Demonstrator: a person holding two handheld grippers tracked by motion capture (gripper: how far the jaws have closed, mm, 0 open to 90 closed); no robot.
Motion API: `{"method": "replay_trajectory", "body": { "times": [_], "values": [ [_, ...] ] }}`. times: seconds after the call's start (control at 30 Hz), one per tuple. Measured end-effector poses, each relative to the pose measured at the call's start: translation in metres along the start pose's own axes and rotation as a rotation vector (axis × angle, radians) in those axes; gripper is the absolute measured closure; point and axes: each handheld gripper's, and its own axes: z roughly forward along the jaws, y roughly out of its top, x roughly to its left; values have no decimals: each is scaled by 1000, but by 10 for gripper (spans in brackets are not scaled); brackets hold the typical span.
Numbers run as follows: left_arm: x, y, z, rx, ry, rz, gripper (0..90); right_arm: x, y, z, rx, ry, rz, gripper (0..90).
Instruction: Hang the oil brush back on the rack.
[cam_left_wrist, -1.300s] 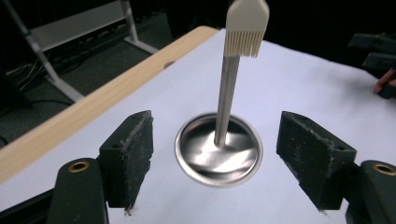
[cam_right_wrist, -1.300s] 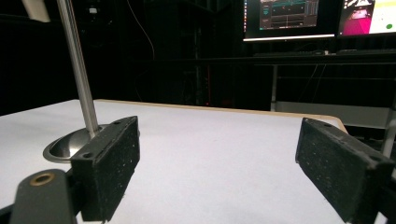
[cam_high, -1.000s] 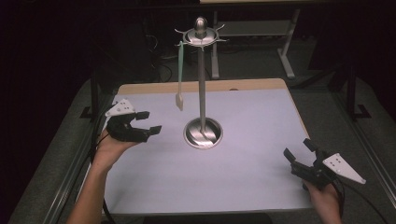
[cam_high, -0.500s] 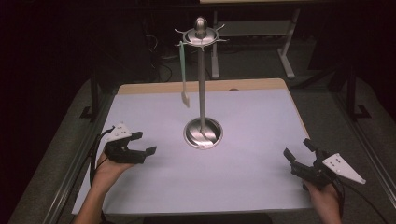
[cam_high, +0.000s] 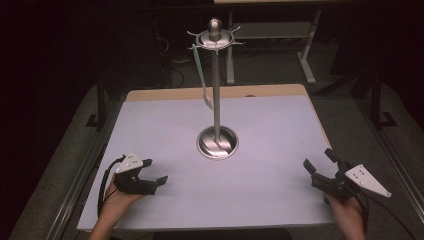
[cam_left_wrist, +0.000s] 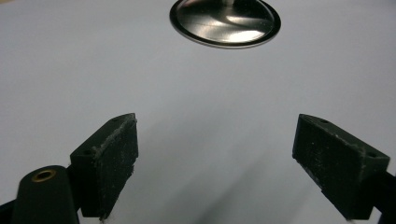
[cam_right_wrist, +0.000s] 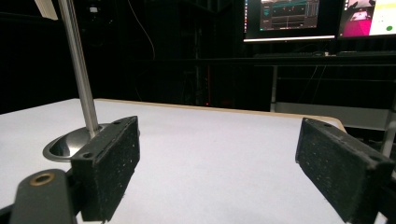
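Left tool (cam_high: 155, 172) is sitting low at the desk's (cam_high: 280, 200) left front, its jaws have just been opening and are standing wide apart with nothing between them. Past it, the shiny metal stand (cam_high: 217, 142) is rising from a round base in the middle, and a pale spoon (cam_high: 202, 75) is hanging from its top. Right tool (cam_high: 318, 162) is waiting at the right front, jaws apart and empty. Screens (cam_right_wrist: 285, 18) are glowing in the dark room; their writing is too small to read.
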Motion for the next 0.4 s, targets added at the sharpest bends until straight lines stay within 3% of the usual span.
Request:
{"method": "replay_trajectory", "body": {
  "times": [0.13,0.27,0.37,0.4],
  "values": [
    [0,-5,3,23,14,21,138,1,0,0,0,0,-6,131],
    [1,-8,5,34,24,14,137,0,0,0,0,-1,-3,131],
    [4,-11,6,61,46,54,134,0,0,0,1,-1,-1,131],
    [4,-12,8,55,48,42,132,0,0,0,1,-1,-3,131]
  ]
}}
